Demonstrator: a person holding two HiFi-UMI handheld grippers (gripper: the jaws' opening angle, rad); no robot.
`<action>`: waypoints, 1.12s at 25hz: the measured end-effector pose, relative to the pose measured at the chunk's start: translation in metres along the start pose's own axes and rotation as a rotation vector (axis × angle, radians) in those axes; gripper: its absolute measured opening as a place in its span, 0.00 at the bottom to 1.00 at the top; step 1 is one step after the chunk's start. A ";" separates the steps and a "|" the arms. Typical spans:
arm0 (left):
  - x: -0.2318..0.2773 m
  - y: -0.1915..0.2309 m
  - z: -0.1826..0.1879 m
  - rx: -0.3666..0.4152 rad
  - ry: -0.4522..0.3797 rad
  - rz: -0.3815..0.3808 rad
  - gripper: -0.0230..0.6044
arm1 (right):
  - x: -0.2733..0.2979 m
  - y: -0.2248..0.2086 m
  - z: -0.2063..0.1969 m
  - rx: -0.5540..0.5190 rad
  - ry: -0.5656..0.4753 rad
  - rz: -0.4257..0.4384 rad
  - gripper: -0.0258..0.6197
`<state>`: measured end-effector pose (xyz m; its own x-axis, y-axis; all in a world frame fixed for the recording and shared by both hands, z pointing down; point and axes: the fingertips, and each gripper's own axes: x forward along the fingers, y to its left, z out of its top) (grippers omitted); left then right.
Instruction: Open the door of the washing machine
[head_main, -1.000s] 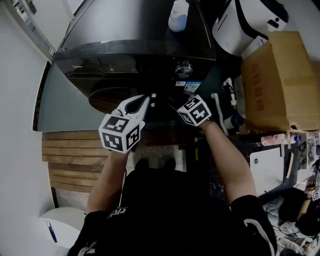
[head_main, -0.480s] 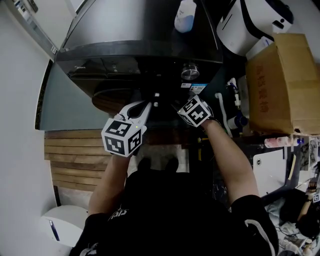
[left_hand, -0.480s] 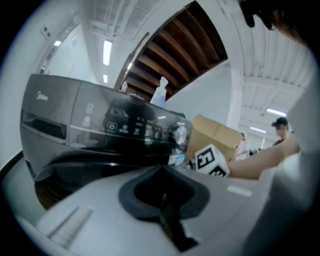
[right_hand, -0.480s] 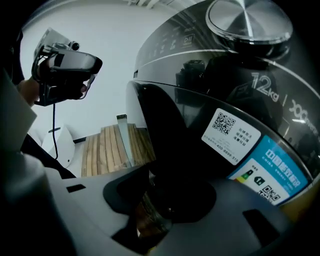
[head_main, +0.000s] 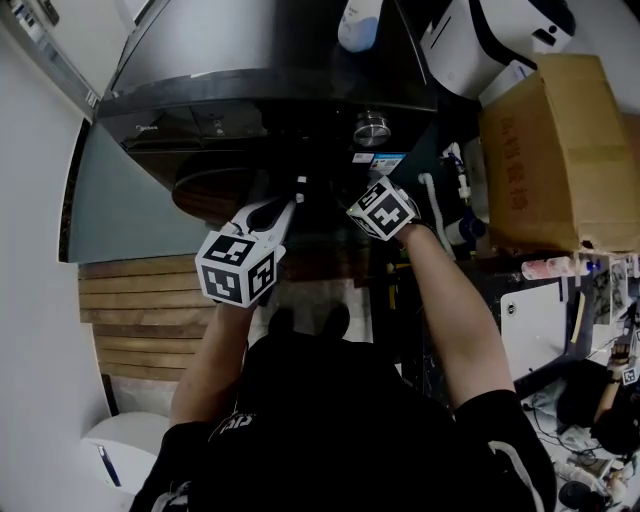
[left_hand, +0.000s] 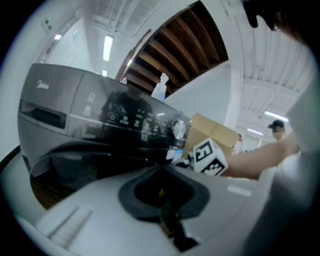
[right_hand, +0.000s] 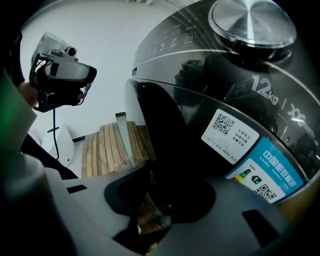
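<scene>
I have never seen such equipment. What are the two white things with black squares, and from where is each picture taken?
There is no robot here. A person stands at a dark washing machine and carries a hand-held gripper in each hand. The cubes with black squares are parts of these tools.

The head view comes from a camera on the person's head, looking down. There the left hand-held gripper points at the round door. The right hand-held gripper is at the door's right edge, below the silver knob.

The two gripper views come from a camera riding on each tool, looking along its jaws. Both pairs of jaws look closed, and neither clearly holds anything.

A white bottle stands on the machine, and a cardboard box is to its right.
</scene>
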<state>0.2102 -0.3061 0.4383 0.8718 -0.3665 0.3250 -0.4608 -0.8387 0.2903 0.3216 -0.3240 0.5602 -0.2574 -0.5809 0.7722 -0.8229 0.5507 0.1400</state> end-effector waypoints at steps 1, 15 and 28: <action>-0.001 -0.001 -0.001 -0.001 0.002 -0.003 0.05 | 0.000 0.000 0.000 0.000 0.005 0.001 0.22; -0.019 0.008 -0.005 -0.004 0.005 0.010 0.05 | -0.005 0.000 -0.002 0.018 -0.031 -0.069 0.22; -0.015 0.015 -0.003 -0.004 0.008 0.004 0.05 | -0.007 -0.002 -0.001 0.080 -0.093 -0.075 0.22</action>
<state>0.1894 -0.3114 0.4407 0.8684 -0.3667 0.3337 -0.4651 -0.8357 0.2922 0.3251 -0.3204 0.5552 -0.2365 -0.6736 0.7002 -0.8782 0.4566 0.1426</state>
